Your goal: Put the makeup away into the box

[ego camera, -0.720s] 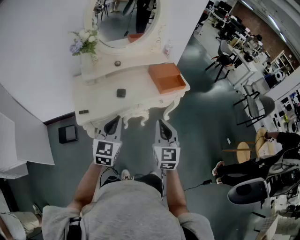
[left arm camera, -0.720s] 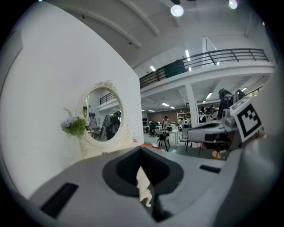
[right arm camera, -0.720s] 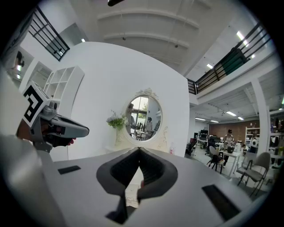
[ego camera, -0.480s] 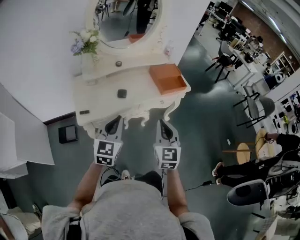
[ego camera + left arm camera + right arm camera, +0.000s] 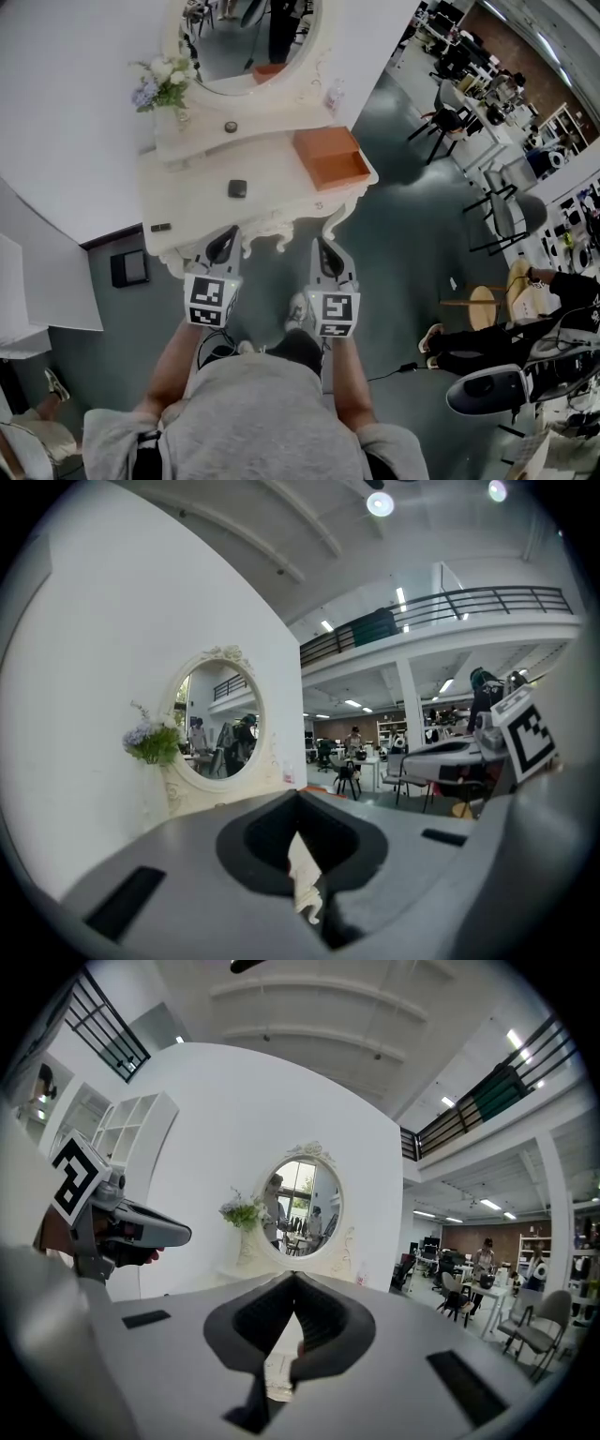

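Plainly, we are at the very start of the job. The left tool (image 5: pixel 228 242) and the right tool (image 5: pixel 322 251) both have their jaws pressed together with nothing between them. They hang side by side just short of the table's (image 5: pixel 272 202) front edge, pointing almost level toward it. Our forearms run straight out from the body, roughly parallel, with the elbows close in.

Nothing of the makeup is picked up yet. A small dark case (image 5: pixel 237 188) lies on the table's middle, and a thin dark piece (image 5: pixel 160 228) sits at the table's front left corner. A small round pot (image 5: pixel 231 127) stands at the table's back, under the mirror (image 5: pixel 248 42). The orange box (image 5: pixel 330 157) stands open at the table's right end, well apart from all three, and we see nothing in it.

We judge the step in hand to be the approach. The next move calls for reaching over the table's front edge, opening one tool's jaws, and lowering them around the dark case, which lies nearest the left tool. The tool would need to tip downward to do that.
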Tool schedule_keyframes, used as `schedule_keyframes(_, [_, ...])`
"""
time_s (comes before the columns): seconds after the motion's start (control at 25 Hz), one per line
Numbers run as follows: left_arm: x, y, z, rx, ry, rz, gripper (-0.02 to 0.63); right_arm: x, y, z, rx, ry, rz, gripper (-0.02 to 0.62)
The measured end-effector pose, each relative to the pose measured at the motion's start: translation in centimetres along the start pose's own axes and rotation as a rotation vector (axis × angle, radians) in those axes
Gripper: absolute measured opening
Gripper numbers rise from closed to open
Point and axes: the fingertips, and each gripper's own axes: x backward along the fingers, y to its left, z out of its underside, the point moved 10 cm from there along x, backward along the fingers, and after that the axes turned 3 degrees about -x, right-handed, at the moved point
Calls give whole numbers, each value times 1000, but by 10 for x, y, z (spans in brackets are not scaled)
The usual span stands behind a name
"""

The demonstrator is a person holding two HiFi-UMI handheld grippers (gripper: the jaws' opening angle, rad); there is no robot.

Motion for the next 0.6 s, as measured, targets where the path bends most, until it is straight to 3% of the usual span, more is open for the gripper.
schedule_keyframes(0.28, [-53, 8, 0, 11, 22, -51, 0, -57, -35, 11, -1, 12, -51, 12])
schedule_keyframes(0.6, [-151, 17, 0, 38, 60, -124, 0, -155, -93, 22, -12, 28, -157, 13])
